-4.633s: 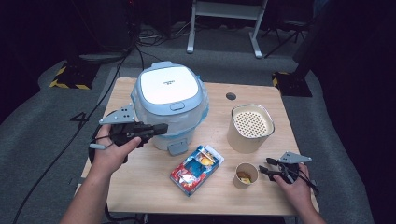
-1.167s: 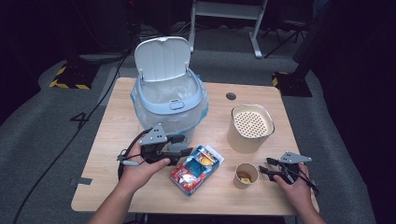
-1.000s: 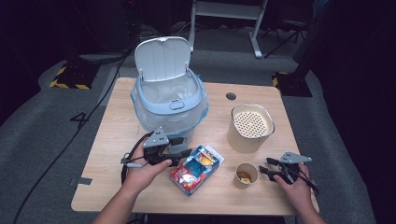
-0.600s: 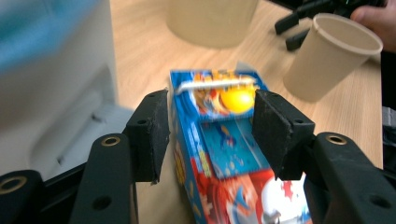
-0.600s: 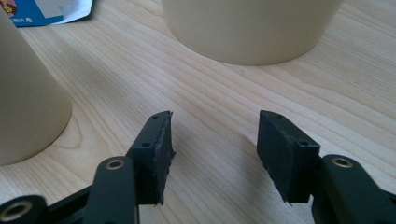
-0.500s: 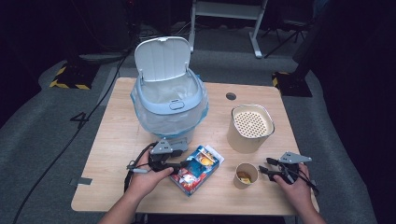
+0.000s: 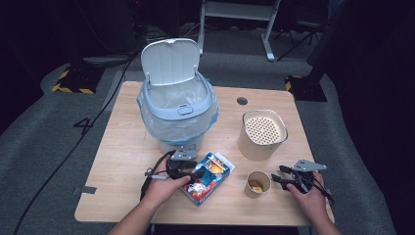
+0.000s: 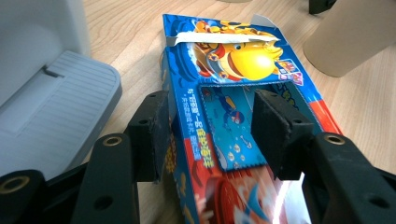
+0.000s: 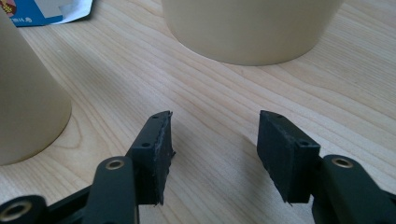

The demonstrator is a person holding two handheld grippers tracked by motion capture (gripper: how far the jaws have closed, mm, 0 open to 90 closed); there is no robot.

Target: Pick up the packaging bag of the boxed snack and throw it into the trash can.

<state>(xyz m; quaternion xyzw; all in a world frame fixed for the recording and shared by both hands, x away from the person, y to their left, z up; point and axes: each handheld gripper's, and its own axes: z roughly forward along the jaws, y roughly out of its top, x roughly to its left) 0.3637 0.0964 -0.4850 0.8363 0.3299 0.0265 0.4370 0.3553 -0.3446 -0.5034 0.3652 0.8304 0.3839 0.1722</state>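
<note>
Left claw [image 8: 210, 135] now down astride the snack box [image 8: 243, 93] (unclenched), box lengthwise between its jaws.

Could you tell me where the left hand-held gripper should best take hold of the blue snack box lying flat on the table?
Across its long side edges, from the near end: the snack box lies flat and lengthwise between the open jaws of the left hand-held gripper, narrow enough to fit.

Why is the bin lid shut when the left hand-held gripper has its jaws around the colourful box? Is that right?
Not quite. The high view shows the bin with its lid standing open, tipped up at the back. The rest holds: the left hand-held gripper has its jaws open on either side of the colourful box, as the left gripper view shows.
</note>
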